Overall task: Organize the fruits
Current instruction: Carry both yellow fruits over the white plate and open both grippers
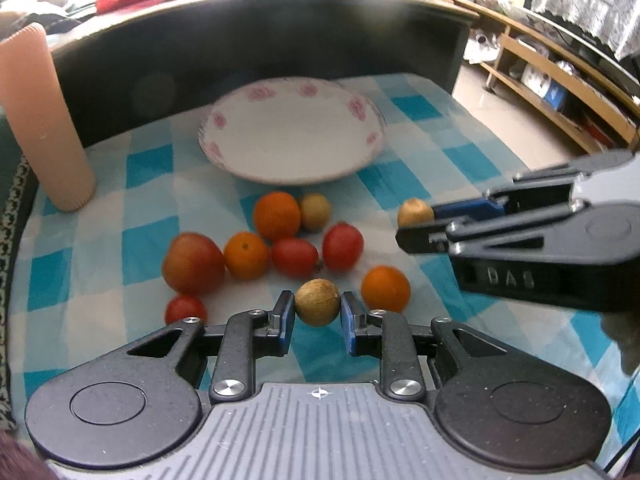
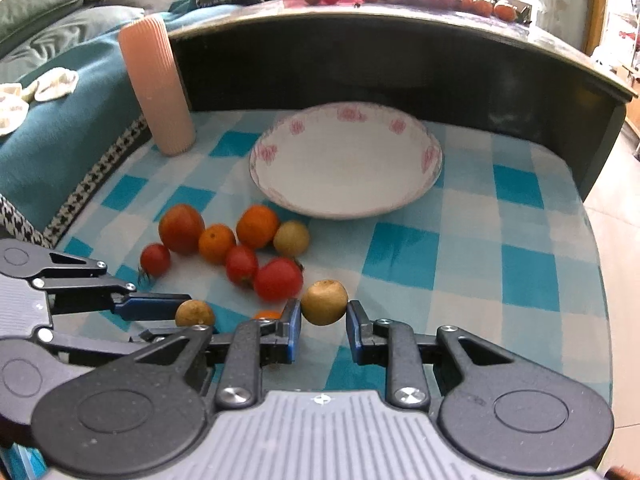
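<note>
A white plate with pink flowers (image 1: pixel 240 116) (image 2: pixel 344 208) stands empty at the back of the checked cloth. In front of it lie oranges (image 1: pixel 277 216), red tomatoes (image 1: pixel 342 246) and brown longans (image 1: pixel 315 212). My left gripper (image 1: pixel 317 308) is shut on a brown longan (image 1: pixel 317 307), seen also in the right wrist view (image 2: pixel 195 313). My right gripper (image 2: pixel 323 309) has its jaws around another longan (image 2: pixel 324 302), touching the left pad, with a small gap at the right pad. That longan shows in the left wrist view (image 1: pixel 415 213).
A tall ribbed pink cup (image 1: pixel 44 120) (image 2: pixel 157 84) stands at the back left. A dark raised ledge (image 2: pixel 400 52) runs behind the plate, with more fruit on top. An orange (image 1: pixel 385 288) lies just right of my left gripper.
</note>
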